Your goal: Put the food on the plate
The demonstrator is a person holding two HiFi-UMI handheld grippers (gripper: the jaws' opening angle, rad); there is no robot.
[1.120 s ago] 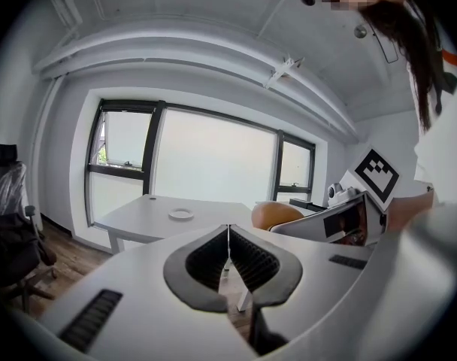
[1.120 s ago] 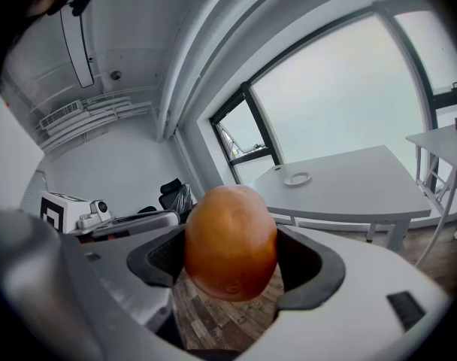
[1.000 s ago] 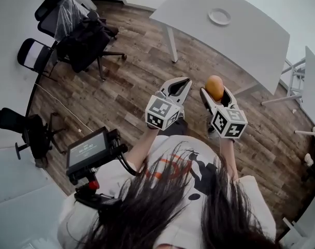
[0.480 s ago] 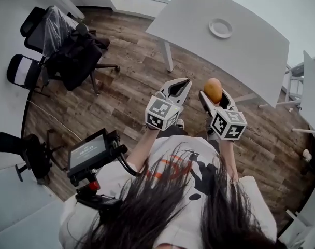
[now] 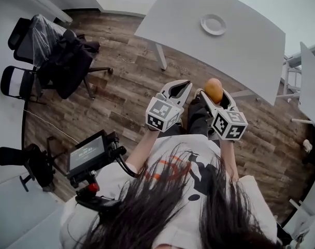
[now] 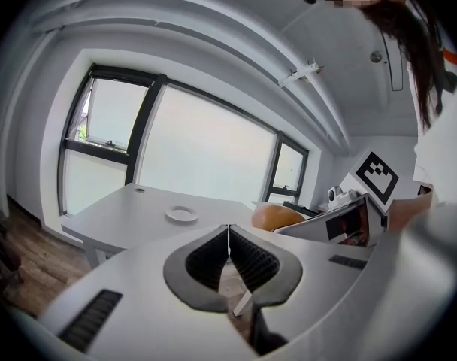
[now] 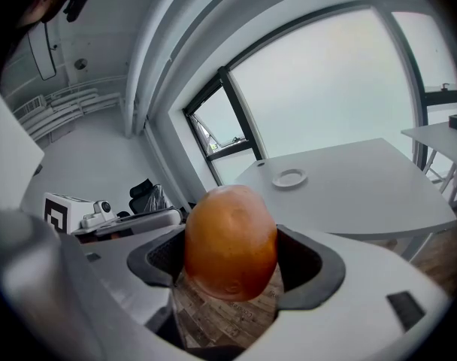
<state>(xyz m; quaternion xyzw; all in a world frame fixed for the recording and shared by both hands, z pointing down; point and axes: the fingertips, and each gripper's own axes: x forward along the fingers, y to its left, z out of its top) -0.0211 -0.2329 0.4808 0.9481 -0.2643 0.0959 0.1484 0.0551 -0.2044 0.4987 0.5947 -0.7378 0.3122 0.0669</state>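
An orange, rounded piece of food (image 5: 214, 89) (image 7: 231, 241) sits clamped between the jaws of my right gripper (image 5: 214, 92), held out over the wooden floor. It also shows past my left gripper in the left gripper view as the food (image 6: 277, 216). My left gripper (image 5: 179, 87) (image 6: 228, 235) is beside it, jaws shut with nothing between them. A small white plate (image 5: 213, 24) (image 6: 182, 214) (image 7: 289, 177) lies on the far part of a white table (image 5: 240, 40), well ahead of both grippers.
Black office chairs (image 5: 48, 53) with dark cloth over them stand at the left on the wood floor. A second white table (image 5: 310, 82) is at the right edge. A camera rig with a screen (image 5: 87, 154) hangs at the person's left side.
The table and plate have come nearer in the head view as the person walks toward them. Both grippers keep their pose, the right still holding the food.
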